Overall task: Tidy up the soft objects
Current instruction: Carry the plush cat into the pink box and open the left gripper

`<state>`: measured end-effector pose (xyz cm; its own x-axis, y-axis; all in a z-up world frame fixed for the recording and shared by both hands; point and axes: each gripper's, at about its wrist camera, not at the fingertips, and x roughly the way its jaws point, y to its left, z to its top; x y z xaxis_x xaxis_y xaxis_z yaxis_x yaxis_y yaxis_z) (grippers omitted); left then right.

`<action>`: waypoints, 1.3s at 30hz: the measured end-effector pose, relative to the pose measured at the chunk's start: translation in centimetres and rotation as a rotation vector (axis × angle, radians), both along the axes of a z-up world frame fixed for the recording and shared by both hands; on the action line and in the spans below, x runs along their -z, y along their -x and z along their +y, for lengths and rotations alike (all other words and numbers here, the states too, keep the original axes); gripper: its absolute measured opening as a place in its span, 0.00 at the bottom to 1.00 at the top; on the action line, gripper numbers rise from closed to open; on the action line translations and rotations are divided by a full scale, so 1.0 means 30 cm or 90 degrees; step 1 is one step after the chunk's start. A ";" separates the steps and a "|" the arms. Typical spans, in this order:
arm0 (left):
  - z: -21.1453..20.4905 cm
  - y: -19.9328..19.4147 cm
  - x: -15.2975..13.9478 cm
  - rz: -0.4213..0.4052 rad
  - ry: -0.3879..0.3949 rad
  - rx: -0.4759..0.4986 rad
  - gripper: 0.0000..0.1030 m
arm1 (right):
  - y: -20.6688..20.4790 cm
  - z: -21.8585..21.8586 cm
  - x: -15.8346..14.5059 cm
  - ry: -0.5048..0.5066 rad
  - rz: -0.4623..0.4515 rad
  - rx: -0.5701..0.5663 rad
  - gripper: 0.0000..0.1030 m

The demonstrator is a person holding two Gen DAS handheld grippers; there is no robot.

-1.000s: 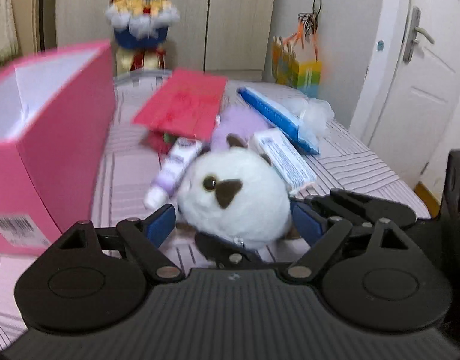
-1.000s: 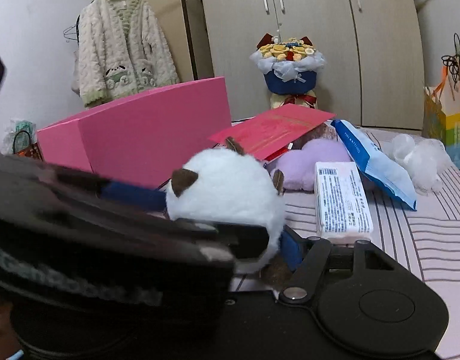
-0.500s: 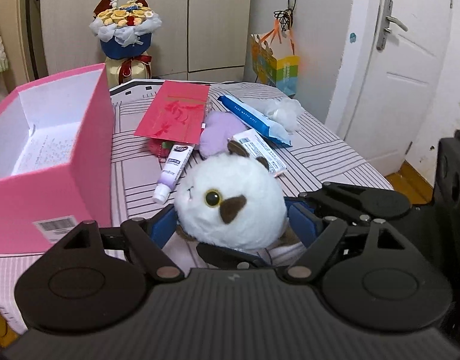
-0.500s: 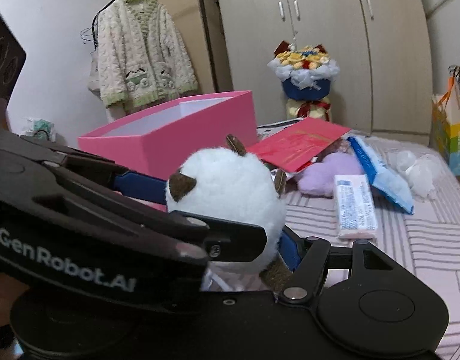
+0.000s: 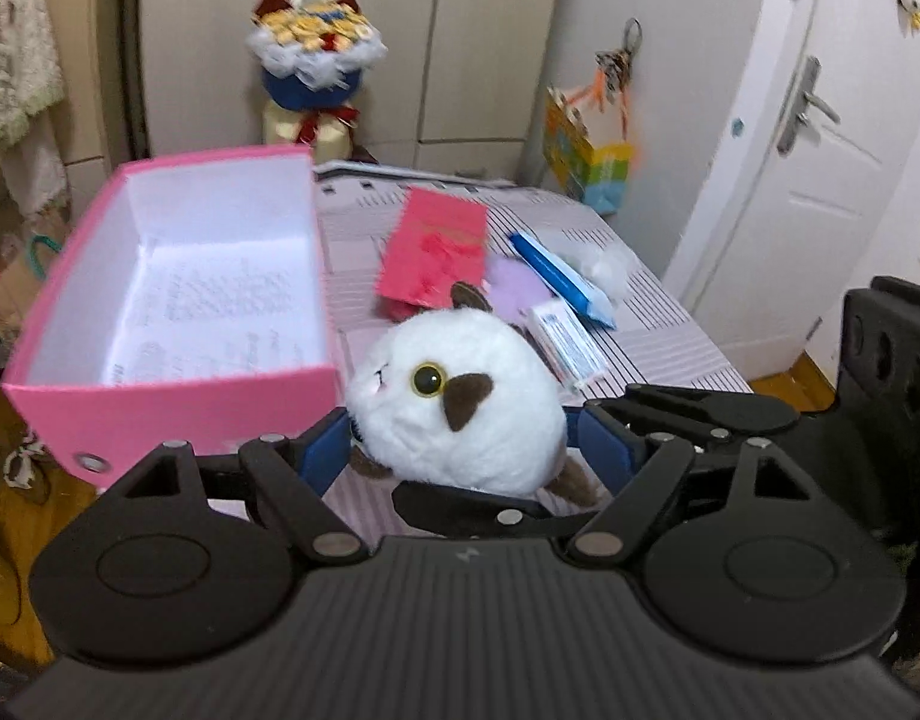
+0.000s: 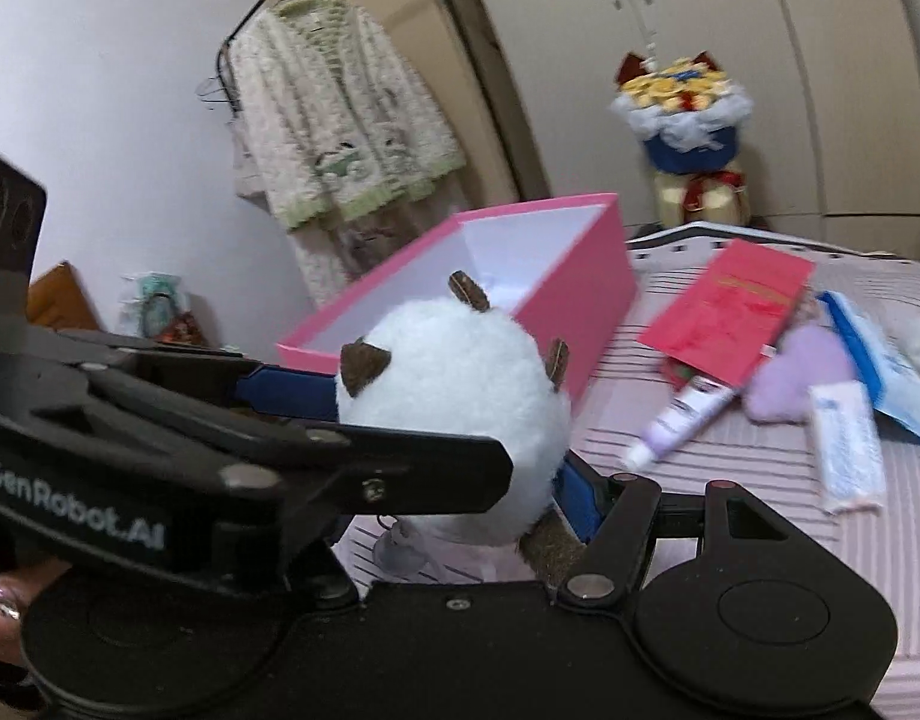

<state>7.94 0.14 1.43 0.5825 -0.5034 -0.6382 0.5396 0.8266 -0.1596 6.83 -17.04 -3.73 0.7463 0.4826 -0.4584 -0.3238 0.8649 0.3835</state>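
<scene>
Both hand-held grippers tilted downward, clamping white plush [image 5: 460, 402] above table.

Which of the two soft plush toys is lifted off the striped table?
The round white plush toy with brown ears, held between both grippers' blue fingers; the lilac plush lies on the table.

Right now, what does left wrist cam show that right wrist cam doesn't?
Left wrist only: the round white plush toy's face, the white door with a metal handle, the rainbow paper bag, the pink box's papered floor.
Right wrist only: the knitted cream cardigan on a hanger, the lilac tube.
Both: the open pink cardboard box, the red envelope, the purple plush, the bouquet, and both grippers squeezing the toy.
</scene>
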 end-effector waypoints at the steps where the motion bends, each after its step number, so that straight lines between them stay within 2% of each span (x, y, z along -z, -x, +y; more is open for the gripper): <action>1: 0.015 -0.012 -0.015 -0.001 0.002 -0.006 0.78 | -0.019 0.014 -0.017 -0.003 0.002 -0.009 0.69; 8: 0.151 -0.168 -0.097 -0.011 0.062 -0.072 0.81 | -0.183 0.116 -0.151 0.010 -0.037 -0.055 0.69; 12: 0.198 -0.305 -0.123 0.010 0.088 -0.094 0.80 | -0.314 0.120 -0.179 -0.029 -0.013 -0.061 0.69; 16: 0.215 -0.464 -0.129 0.039 0.089 -0.112 0.78 | -0.442 0.145 -0.187 -0.007 -0.025 -0.063 0.68; 23: 0.236 -0.742 -0.041 0.107 0.081 -0.163 0.78 | -0.708 0.194 -0.151 0.068 -0.001 -0.112 0.66; 28: 0.290 -0.872 0.047 0.160 0.127 -0.226 0.77 | -0.858 0.223 -0.093 0.098 0.037 -0.169 0.66; 31: 0.301 -0.930 0.087 0.186 0.139 -0.250 0.77 | -0.940 0.218 -0.061 0.087 0.078 -0.195 0.66; 35: 0.289 -0.966 0.132 0.209 0.147 -0.255 0.77 | -1.000 0.190 -0.021 0.069 0.111 -0.217 0.66; 39: 0.271 -0.997 0.166 0.230 0.154 -0.252 0.77 | -0.994 0.206 -0.019 0.133 0.101 -0.206 0.66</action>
